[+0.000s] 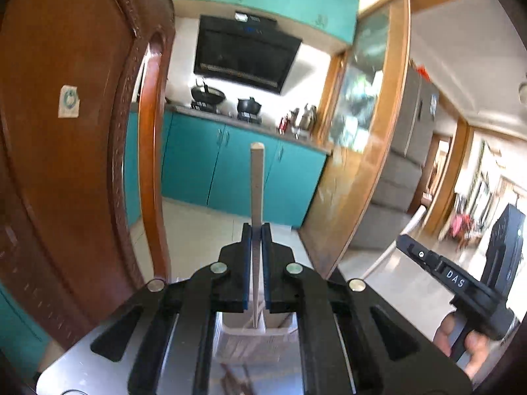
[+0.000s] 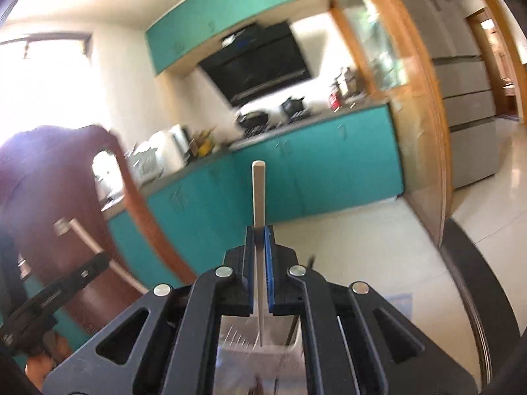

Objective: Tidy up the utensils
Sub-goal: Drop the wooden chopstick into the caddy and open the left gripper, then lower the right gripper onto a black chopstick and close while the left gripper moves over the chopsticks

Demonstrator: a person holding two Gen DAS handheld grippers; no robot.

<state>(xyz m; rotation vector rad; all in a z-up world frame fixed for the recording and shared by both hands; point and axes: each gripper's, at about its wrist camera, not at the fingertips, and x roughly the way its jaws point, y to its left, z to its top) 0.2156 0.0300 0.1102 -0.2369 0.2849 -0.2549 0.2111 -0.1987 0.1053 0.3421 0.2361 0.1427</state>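
My left gripper (image 1: 256,230) is shut on a pale chopstick (image 1: 256,181) that sticks straight up past the fingertips. Its lower end reaches down toward a white slotted holder (image 1: 253,335) seen between the arms. My right gripper (image 2: 260,230) is shut on another pale chopstick (image 2: 258,194), also pointing up, with its lower tip over a white holder (image 2: 260,352). The right gripper also shows in the left wrist view (image 1: 457,286) at the lower right, held by a hand. The left gripper shows in the right wrist view (image 2: 52,296) at the lower left.
A brown wooden chair back (image 1: 66,131) stands close on the left. Teal kitchen cabinets (image 1: 230,171) with a stove and pots lie ahead. A wooden door frame (image 1: 372,164) and a grey fridge (image 2: 467,82) are to the right. Dark sticks (image 1: 237,381) lie on the grey tabletop.
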